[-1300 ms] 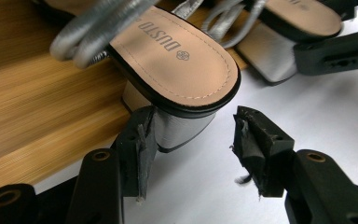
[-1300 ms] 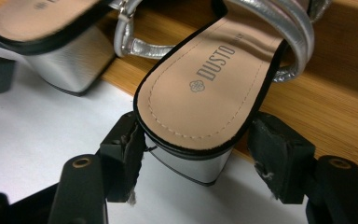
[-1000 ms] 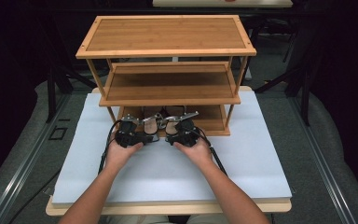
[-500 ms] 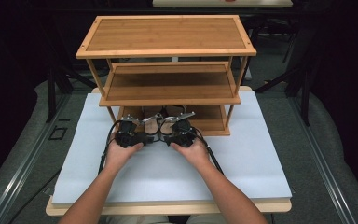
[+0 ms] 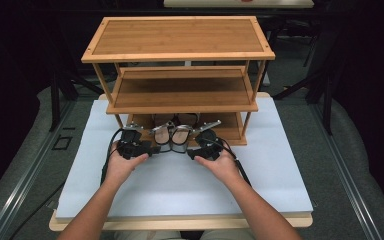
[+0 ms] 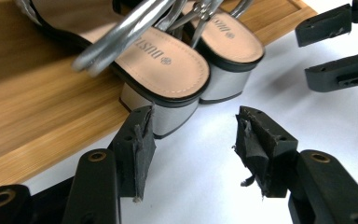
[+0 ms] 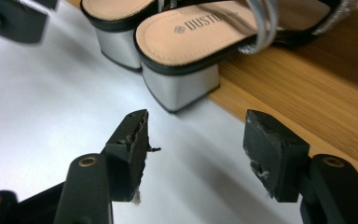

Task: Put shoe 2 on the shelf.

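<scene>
Silver block heels jut off the front edge of the three-tier bamboo shoe rack point(image 5: 180, 100)'s bottom shelf, where the pair of tan-insole, silver-strapped sandals point(image 6: 168, 60) sits side by side, heels toward you. Your left gripper point(image 6: 193, 140) and right gripper point(image 7: 196, 140) both stand open just short of them. Expect light, rigid shoes with slick heel faces and floppy straps; clamp each stiff heel block across its sides.

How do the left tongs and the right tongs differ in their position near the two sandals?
The left tongs are open with one pad beside the left sandal's heel; the right tongs are open too, but stand apart from the right sandal's heel. In the high view, the left tongs point right, the right tongs point left. Both sandals sit on the bottom shelf, heels overhanging.
</scene>
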Action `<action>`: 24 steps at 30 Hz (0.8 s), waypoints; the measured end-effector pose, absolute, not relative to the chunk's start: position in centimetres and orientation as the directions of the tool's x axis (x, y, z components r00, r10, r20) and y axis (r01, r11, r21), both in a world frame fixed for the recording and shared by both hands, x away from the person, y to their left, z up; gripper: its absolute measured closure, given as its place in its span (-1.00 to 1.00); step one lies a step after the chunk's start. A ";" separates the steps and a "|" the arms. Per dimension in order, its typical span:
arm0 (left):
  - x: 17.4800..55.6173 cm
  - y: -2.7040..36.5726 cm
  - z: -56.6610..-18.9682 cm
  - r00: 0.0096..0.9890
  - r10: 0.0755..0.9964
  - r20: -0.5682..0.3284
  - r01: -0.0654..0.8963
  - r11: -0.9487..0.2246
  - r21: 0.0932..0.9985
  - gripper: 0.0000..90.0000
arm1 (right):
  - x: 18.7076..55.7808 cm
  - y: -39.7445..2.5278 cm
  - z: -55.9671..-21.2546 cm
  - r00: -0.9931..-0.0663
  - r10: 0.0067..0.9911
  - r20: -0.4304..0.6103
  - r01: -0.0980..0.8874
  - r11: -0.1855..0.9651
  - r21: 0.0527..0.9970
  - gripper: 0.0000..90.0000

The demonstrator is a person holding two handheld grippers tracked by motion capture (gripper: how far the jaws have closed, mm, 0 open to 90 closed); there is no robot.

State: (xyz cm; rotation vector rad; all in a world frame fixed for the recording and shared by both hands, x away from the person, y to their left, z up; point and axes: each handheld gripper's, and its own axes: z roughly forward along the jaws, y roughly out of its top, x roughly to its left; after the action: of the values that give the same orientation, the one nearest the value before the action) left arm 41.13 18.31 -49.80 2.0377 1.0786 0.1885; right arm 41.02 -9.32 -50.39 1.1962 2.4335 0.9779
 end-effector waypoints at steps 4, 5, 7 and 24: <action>40.1 18.7 -48.9 0.640 0.738 -0.215 0.618 -0.328 0.715 0.02 | 39.9 -10.8 -49.5 -0.638 0.768 0.048 0.592 0.451 0.668 -0.10; 39.8 18.8 -48.8 0.639 0.737 -0.219 0.621 -0.327 0.712 0.00 | 39.5 -11.1 -49.2 -0.636 0.770 0.043 0.596 0.455 0.661 -0.10; 39.1 19.2 -48.8 0.644 0.736 -0.208 0.612 -0.333 0.718 -0.02 | 38.8 -12.0 -48.9 -0.646 0.761 0.055 0.588 0.450 0.672 -0.10; 34.6 22.4 -51.1 0.630 0.753 -0.193 0.590 -0.302 0.749 -0.07 | 32.7 -18.9 -49.4 -0.578 0.806 0.124 0.615 0.331 0.715 -0.14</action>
State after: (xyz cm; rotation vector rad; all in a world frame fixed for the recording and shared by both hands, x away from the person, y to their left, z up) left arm 34.55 22.37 -51.09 2.0108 1.0524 0.2448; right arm 32.72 -18.85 -49.42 1.2831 2.3445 1.0883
